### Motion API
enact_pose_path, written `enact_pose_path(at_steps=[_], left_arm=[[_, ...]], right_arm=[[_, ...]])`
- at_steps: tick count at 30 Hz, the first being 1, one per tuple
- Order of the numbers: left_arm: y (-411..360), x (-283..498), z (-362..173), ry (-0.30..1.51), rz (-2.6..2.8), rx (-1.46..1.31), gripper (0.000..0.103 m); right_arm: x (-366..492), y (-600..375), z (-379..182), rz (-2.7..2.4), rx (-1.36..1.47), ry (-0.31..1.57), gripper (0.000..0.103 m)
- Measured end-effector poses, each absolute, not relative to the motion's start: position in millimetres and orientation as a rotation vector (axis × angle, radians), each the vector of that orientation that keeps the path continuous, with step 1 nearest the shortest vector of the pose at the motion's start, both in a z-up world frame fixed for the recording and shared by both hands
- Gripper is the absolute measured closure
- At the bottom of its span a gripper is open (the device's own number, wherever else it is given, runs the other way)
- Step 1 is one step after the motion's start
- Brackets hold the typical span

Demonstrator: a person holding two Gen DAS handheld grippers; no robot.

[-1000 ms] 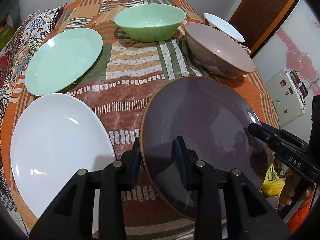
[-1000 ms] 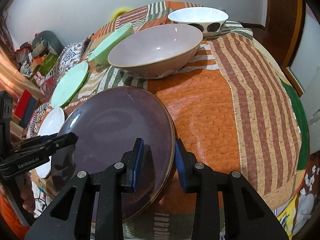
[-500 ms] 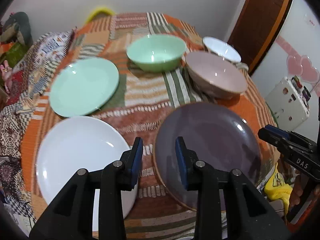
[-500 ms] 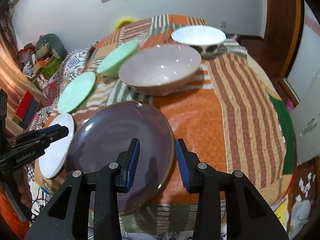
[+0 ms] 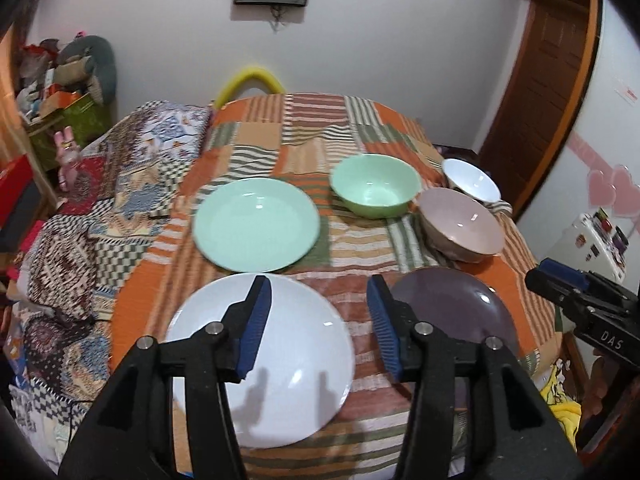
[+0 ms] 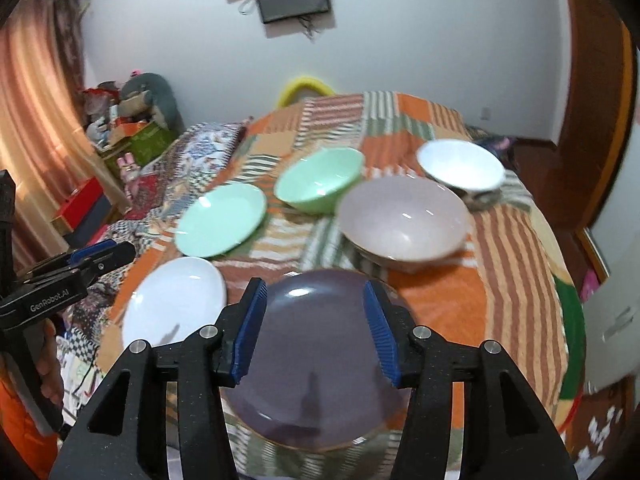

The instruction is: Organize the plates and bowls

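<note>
Both my left hand-held gripper (image 5: 318, 322) and right hand-held gripper (image 6: 314, 326) are opening, empty, above the purple plate (image 6: 320, 360); next I'd grip a rim squarely.

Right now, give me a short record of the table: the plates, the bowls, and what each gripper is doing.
plates: purple plate, white plate, green plate, each flat on the patchwork cloth
bowls: green bowl, pink bowl, white bowl, all upright
stacking: none
left gripper: jaws opening, nothing between them, above the table
right gripper: jaws opening, nothing held, above the purple plate
</note>
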State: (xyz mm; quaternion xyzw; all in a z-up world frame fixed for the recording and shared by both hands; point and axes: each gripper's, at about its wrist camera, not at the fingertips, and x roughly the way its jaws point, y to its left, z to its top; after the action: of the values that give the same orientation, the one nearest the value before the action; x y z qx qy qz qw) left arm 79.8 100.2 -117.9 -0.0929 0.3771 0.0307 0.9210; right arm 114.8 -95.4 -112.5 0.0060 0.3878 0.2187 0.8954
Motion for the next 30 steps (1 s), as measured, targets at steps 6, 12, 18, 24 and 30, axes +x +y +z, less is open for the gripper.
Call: enact_pose_path(at_steps=[6,12,18,24,30], left_arm=[[134,60,-124,0.775,0.161,-0.182,0.051],[170,48,-143,0.816,0.248,-0.169,0.051],[202,48,-173,0.896,0.267,-0.213,0.051],[218,54,-207,0.962,0.258,-0.272,0.051],[221,58,-235,1.019,0.236,-0.291,0.051]], right_arm=[[115,-56,-111,0.527,-0.026,0.771,0.043],[120,-16,-127,0.598,-0.078,0.812,0.043],[128,16,-149,0.639,-0.125,0.884,0.043],[137,34,-175,0.657,-0.130,0.982,0.043],[147,47,-192,0.674,-0.164,1.062,0.043]])
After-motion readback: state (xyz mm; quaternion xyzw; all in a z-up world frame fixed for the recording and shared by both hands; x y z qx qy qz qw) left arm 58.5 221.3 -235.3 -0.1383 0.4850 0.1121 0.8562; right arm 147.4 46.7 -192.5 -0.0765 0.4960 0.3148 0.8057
